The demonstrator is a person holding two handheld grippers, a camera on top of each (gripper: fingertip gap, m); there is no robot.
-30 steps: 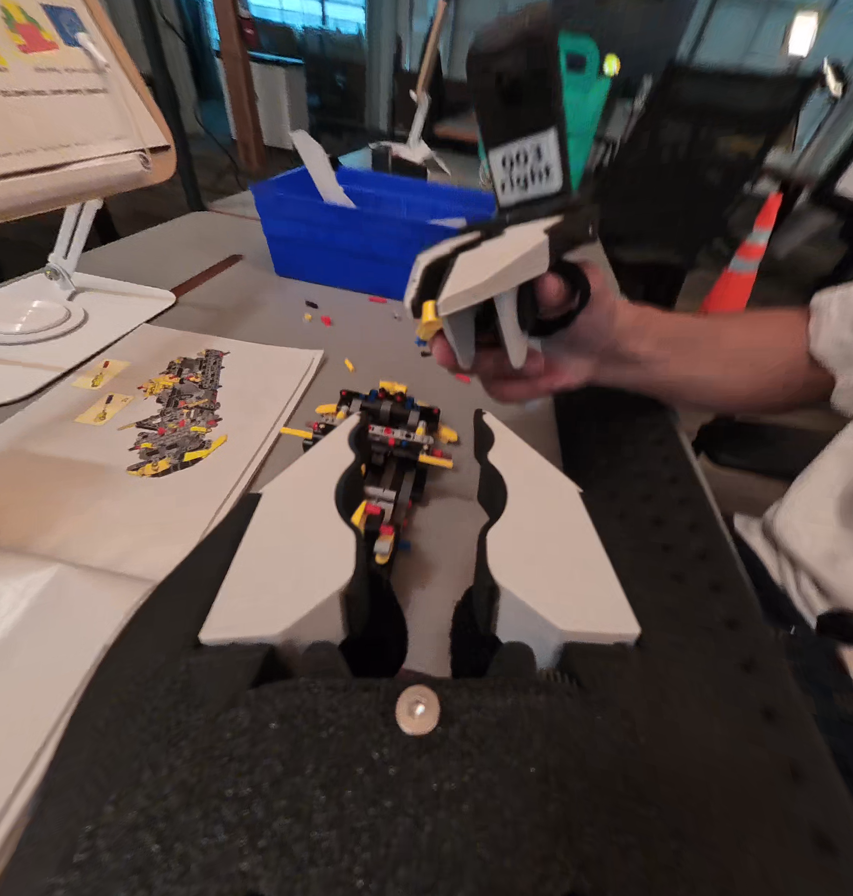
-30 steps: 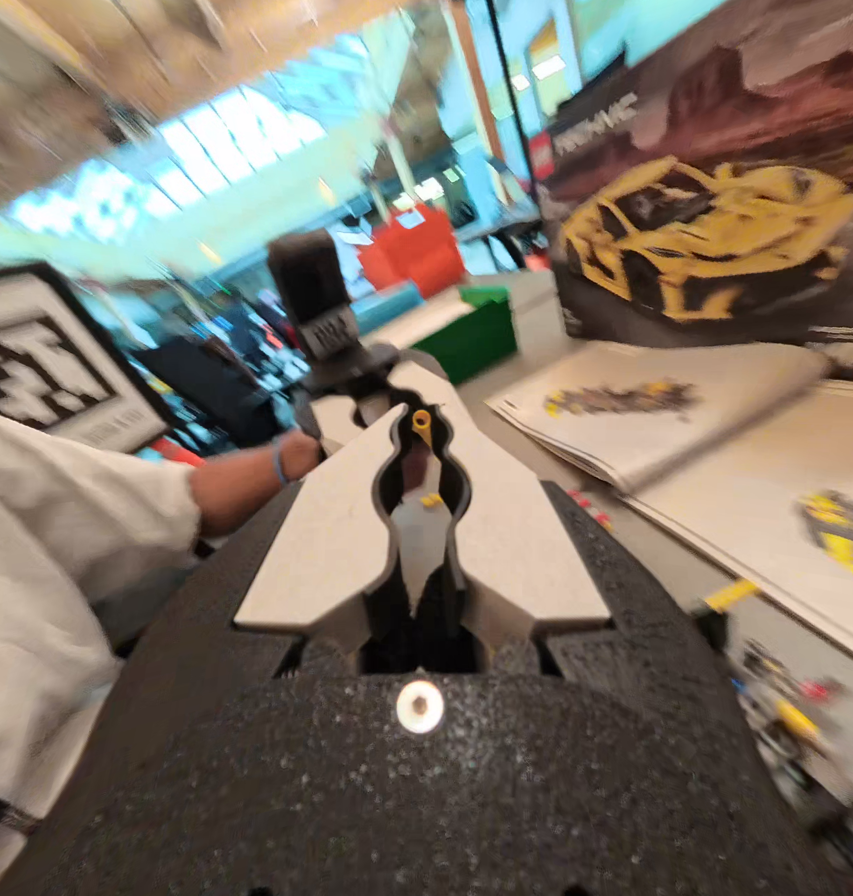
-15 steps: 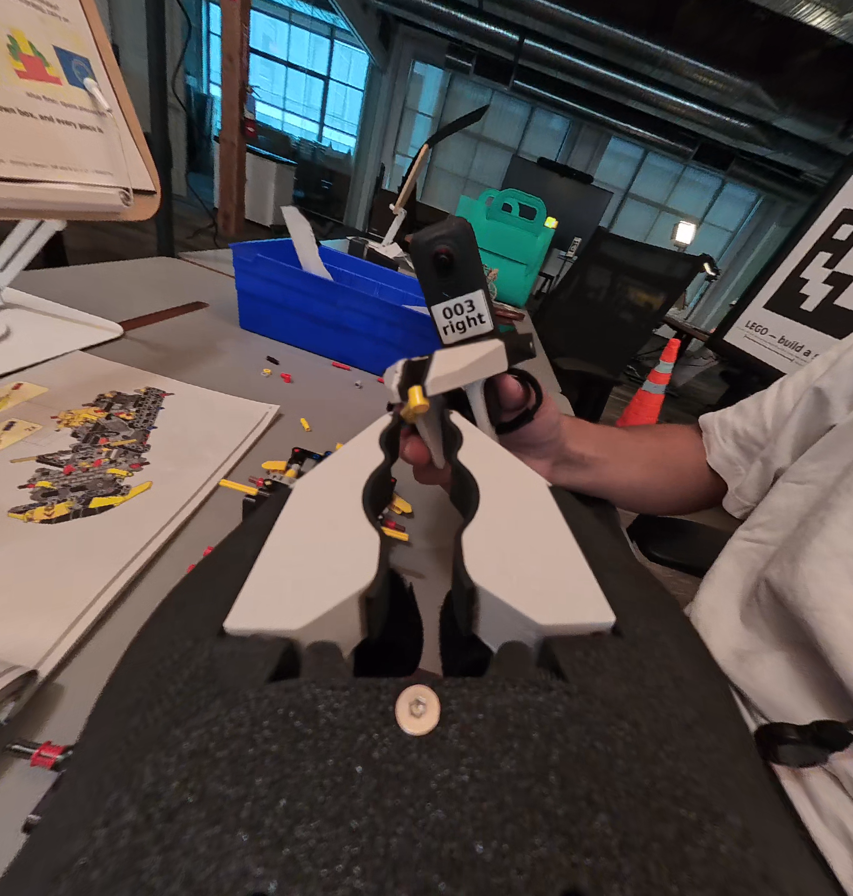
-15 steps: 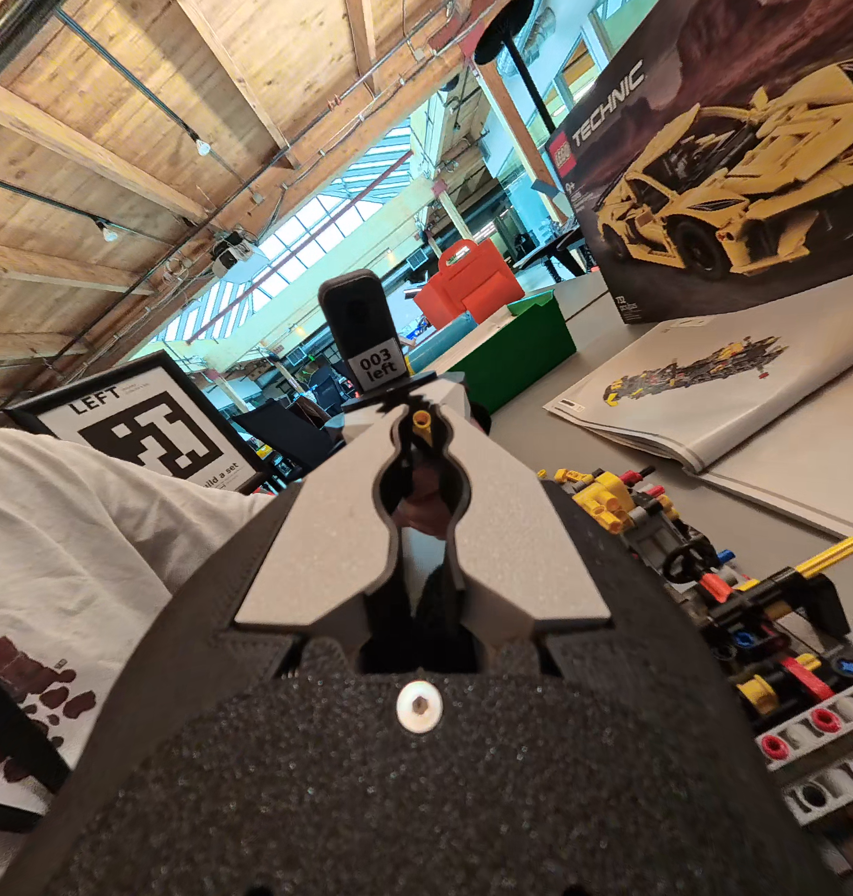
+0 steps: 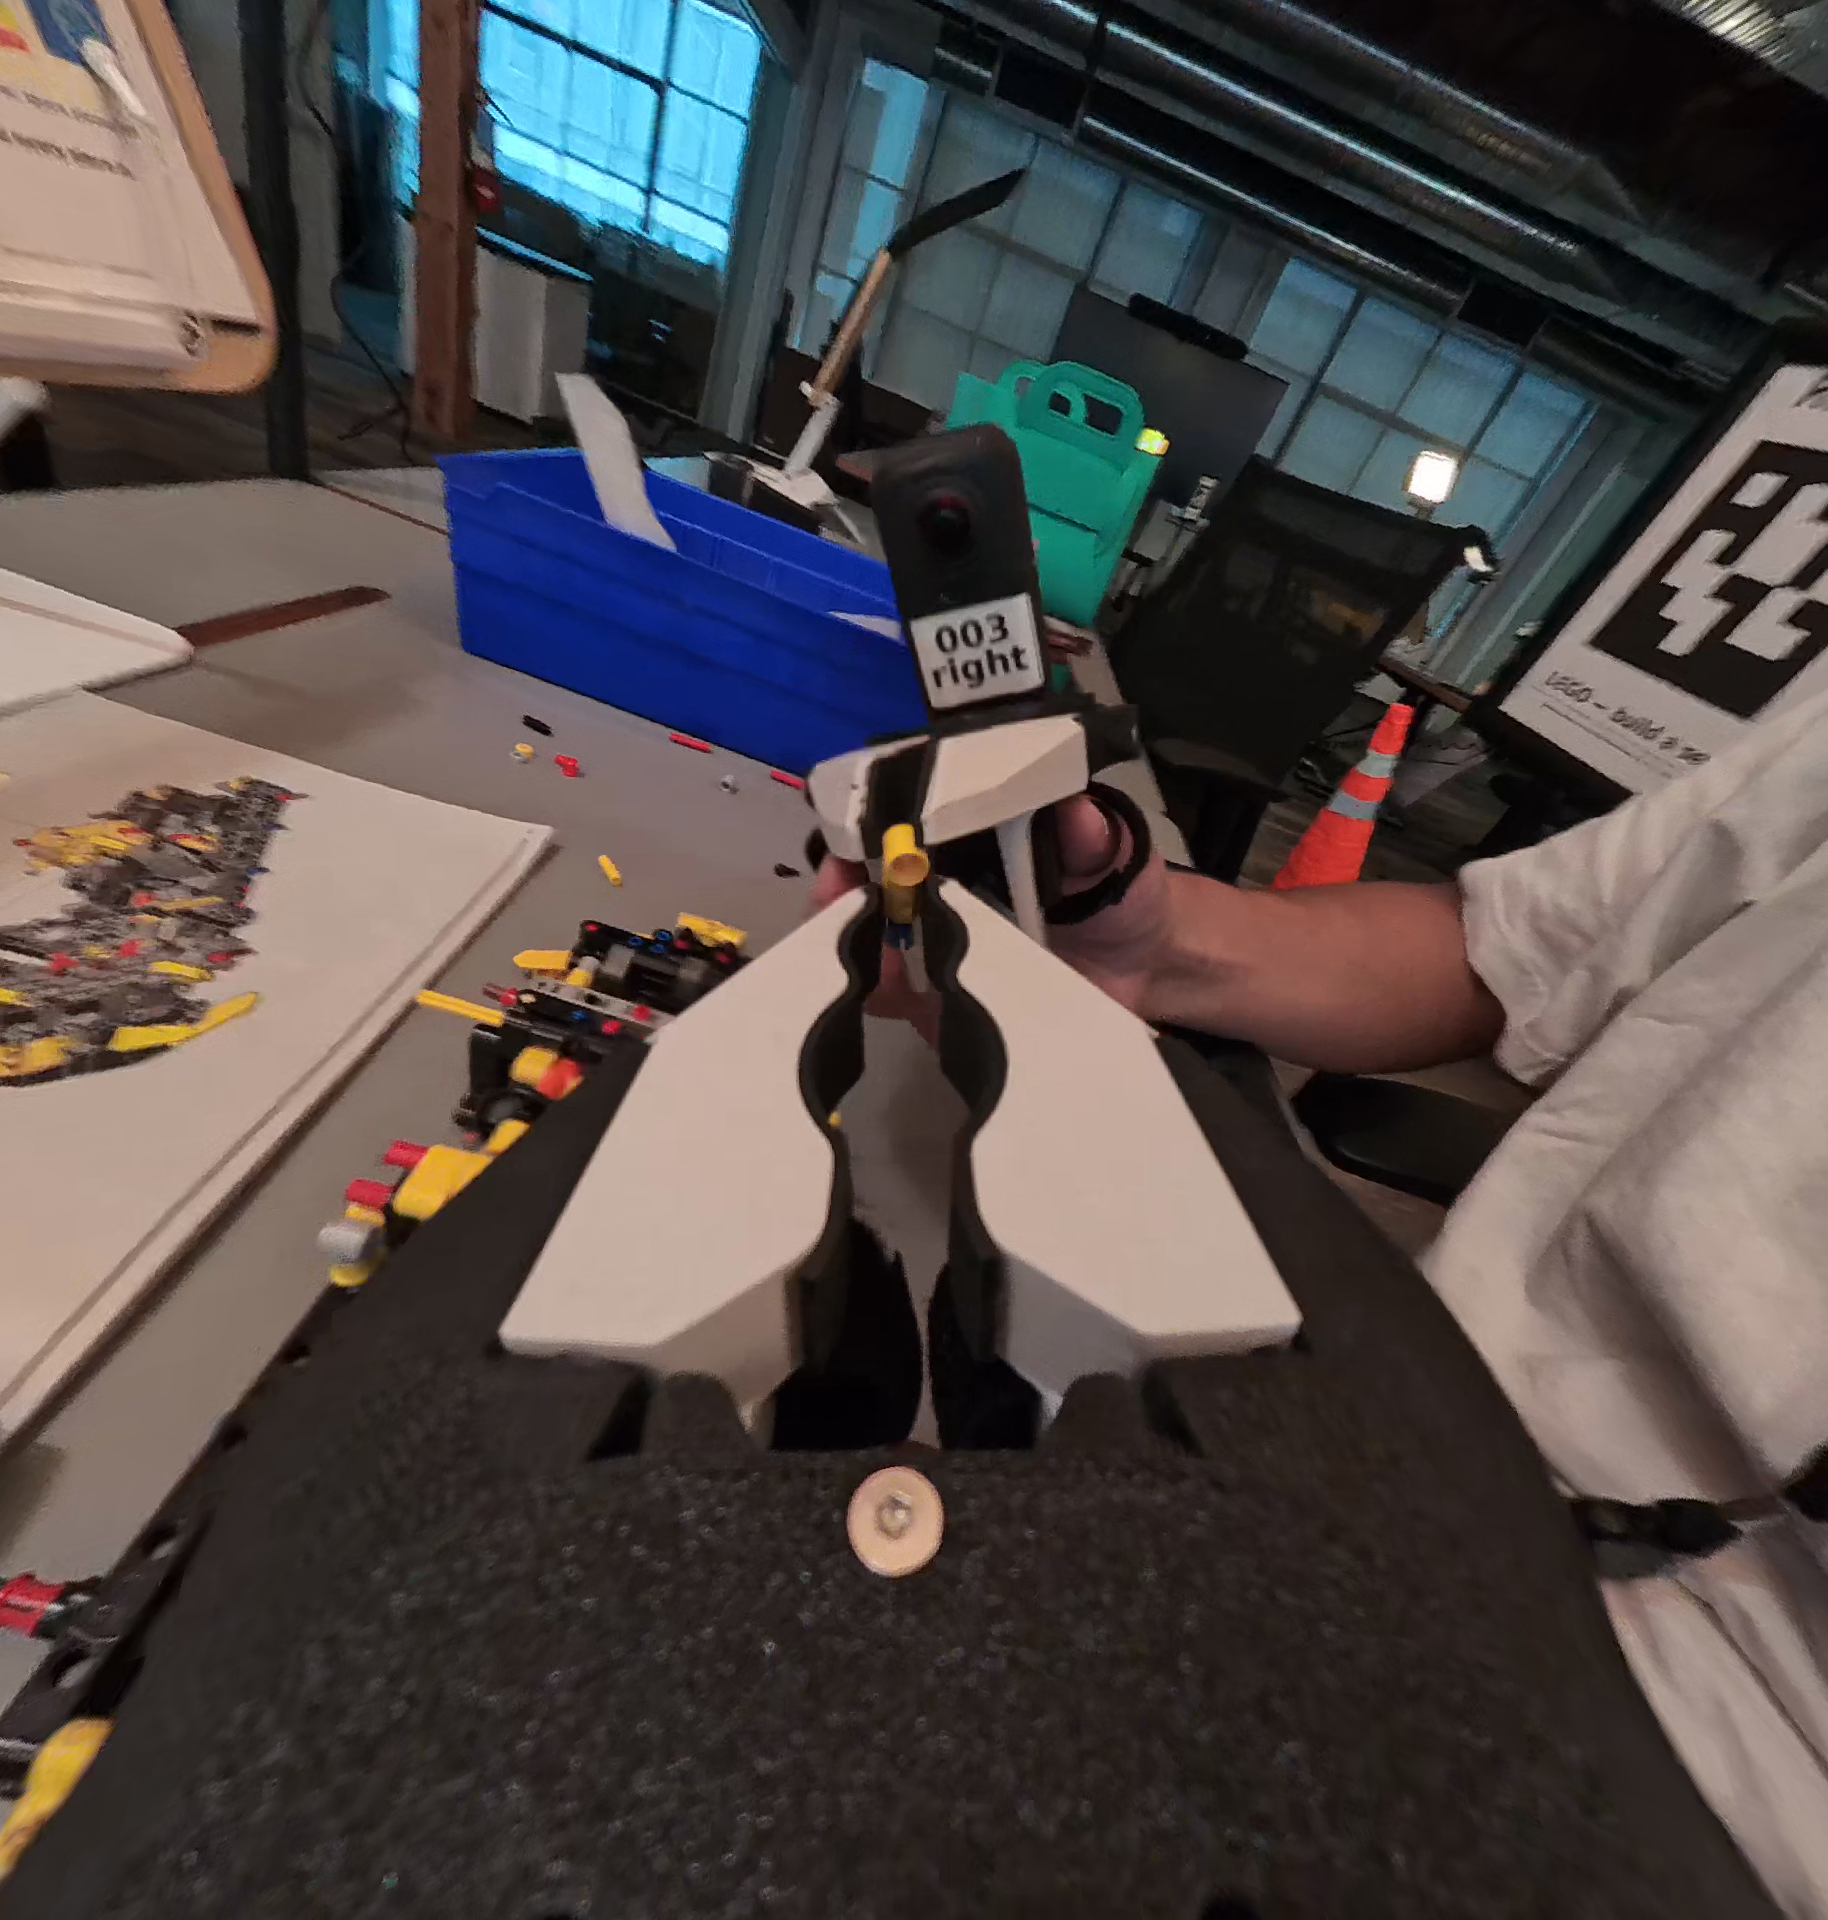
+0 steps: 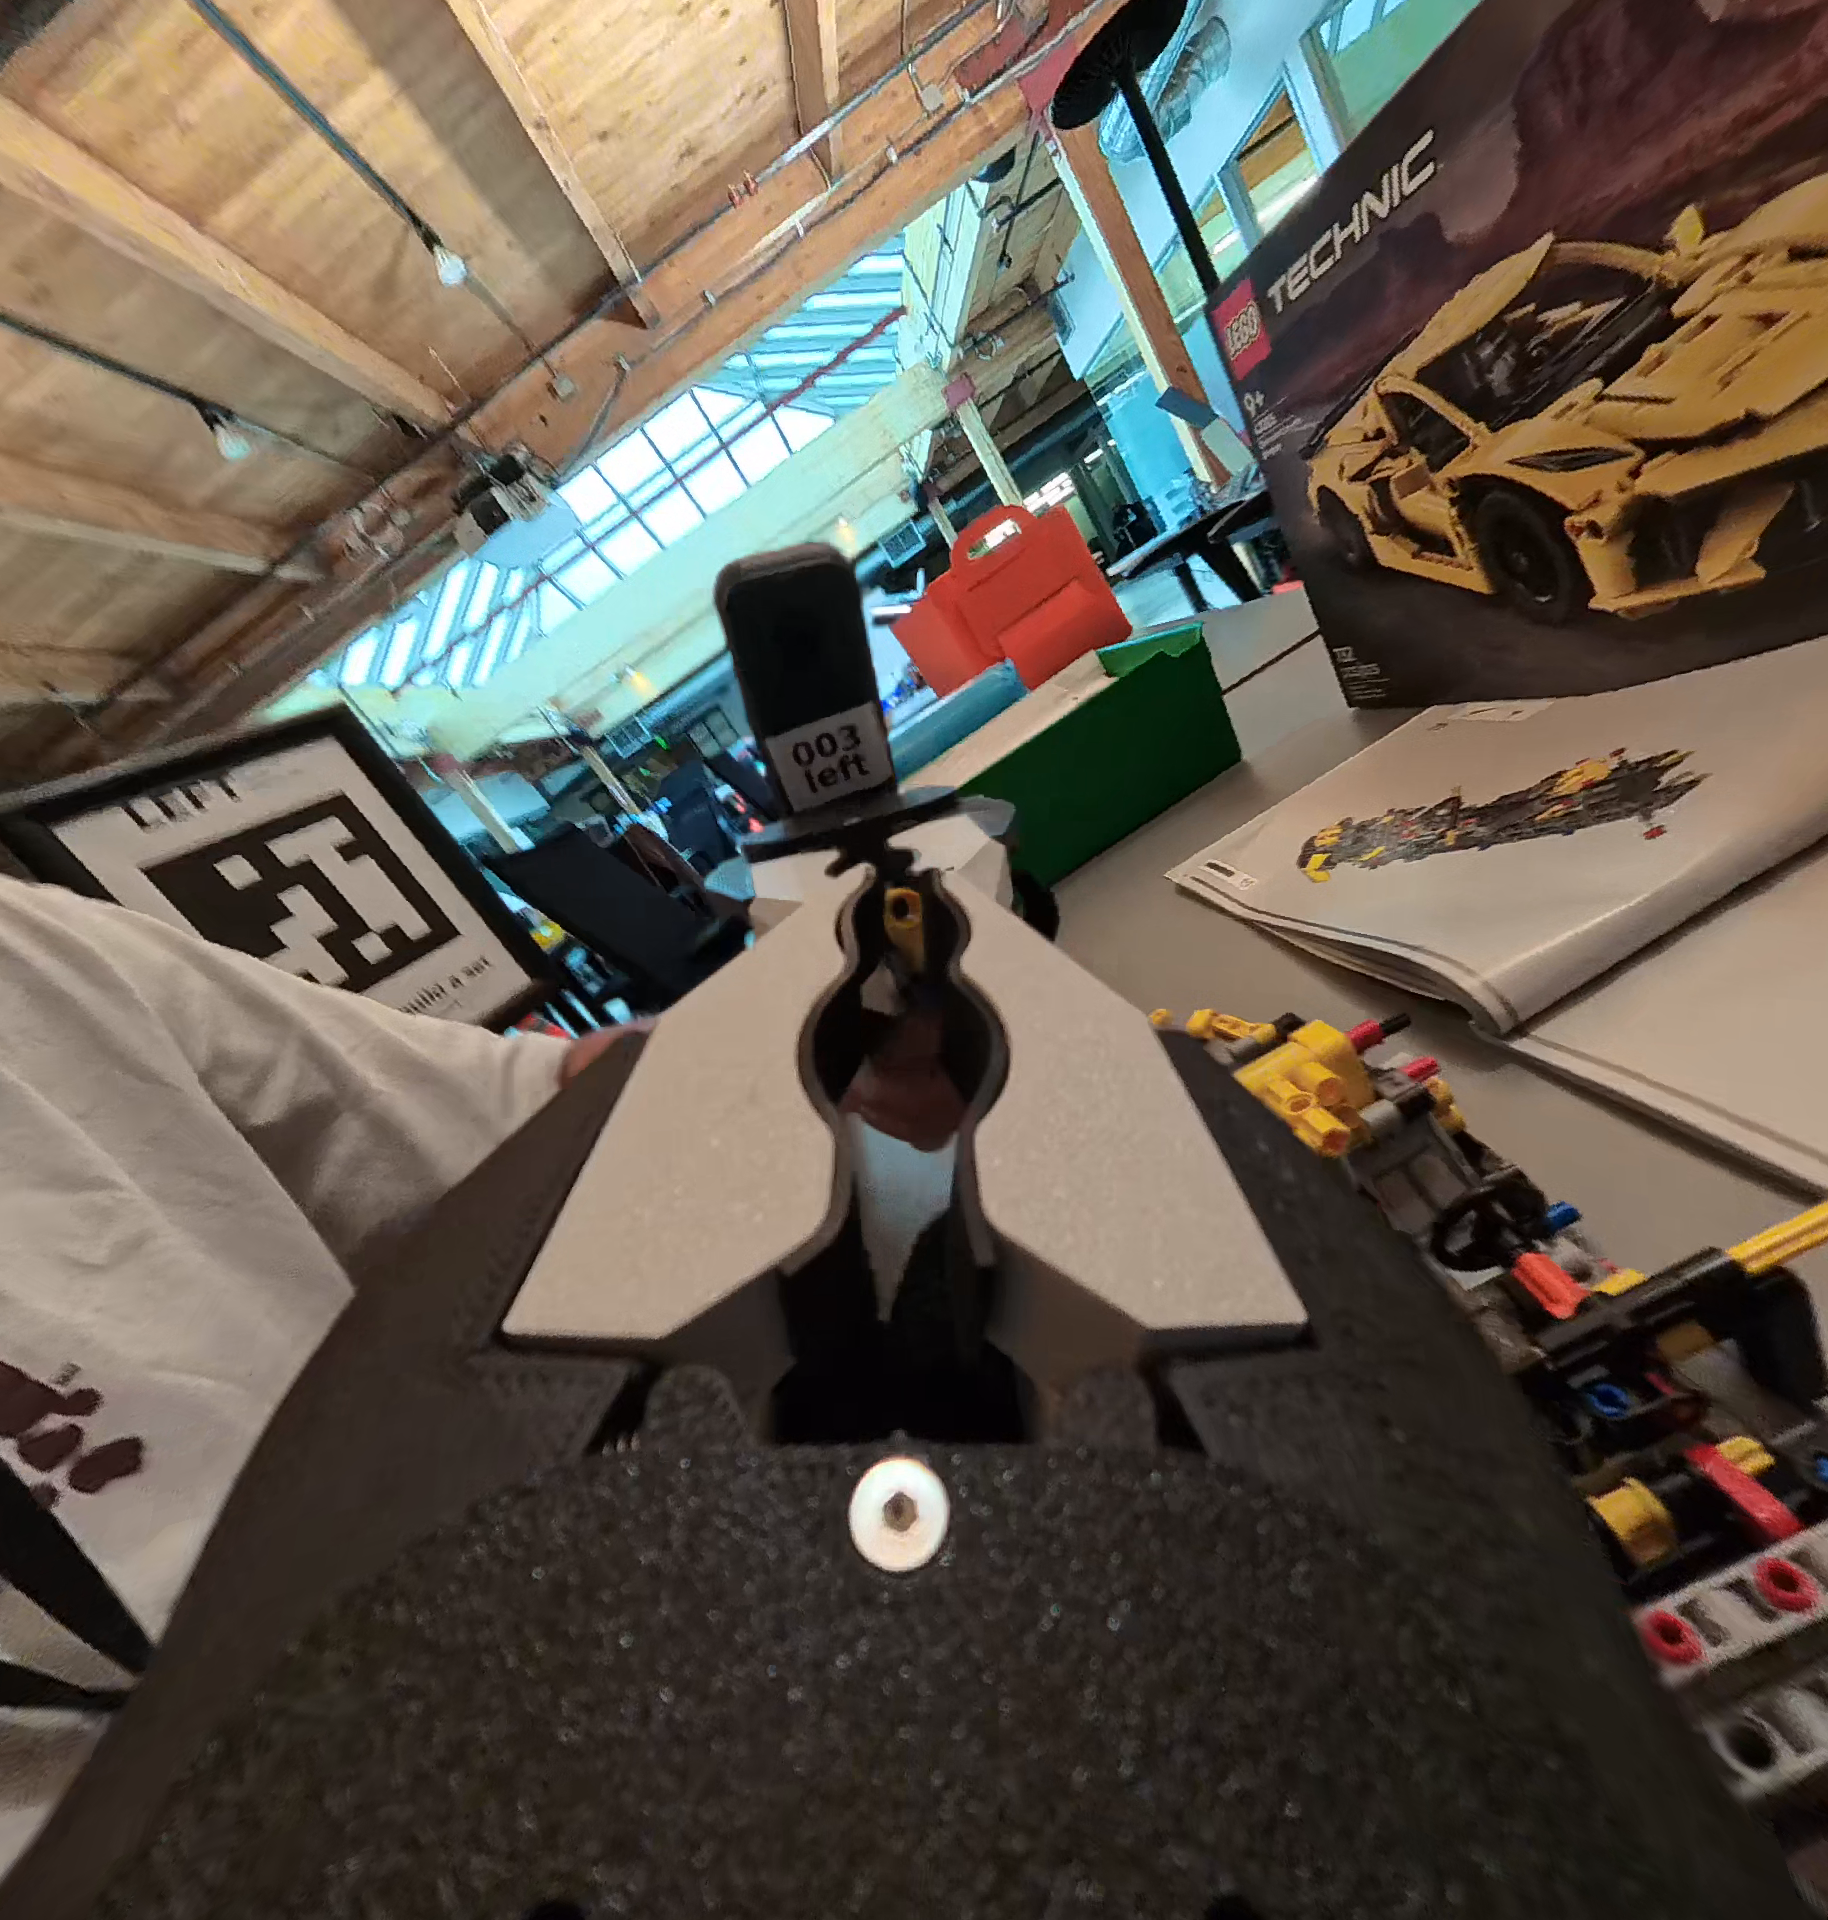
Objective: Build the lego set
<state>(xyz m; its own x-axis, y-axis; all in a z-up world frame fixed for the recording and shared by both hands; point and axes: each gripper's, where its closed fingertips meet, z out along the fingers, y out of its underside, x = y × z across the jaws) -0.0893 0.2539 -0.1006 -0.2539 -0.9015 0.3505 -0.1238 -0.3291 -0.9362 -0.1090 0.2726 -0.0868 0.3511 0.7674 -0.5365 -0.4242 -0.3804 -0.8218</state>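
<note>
Yellow pin [image 5: 901,865] pinched between both clenched grippers, your chassis [image 5: 588,997] lies only partly built, bodywork remaining.

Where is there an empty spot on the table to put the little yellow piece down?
Bare grey table lies between the blue bin and the open instruction book, with only a few loose bits scattered there. It is crowded beside the book's edge, where the half-built car sits, close under both grippers.

Yellow peg [image 5: 902,864] upright; chassis [image 5: 619,997] apparently on table
</note>
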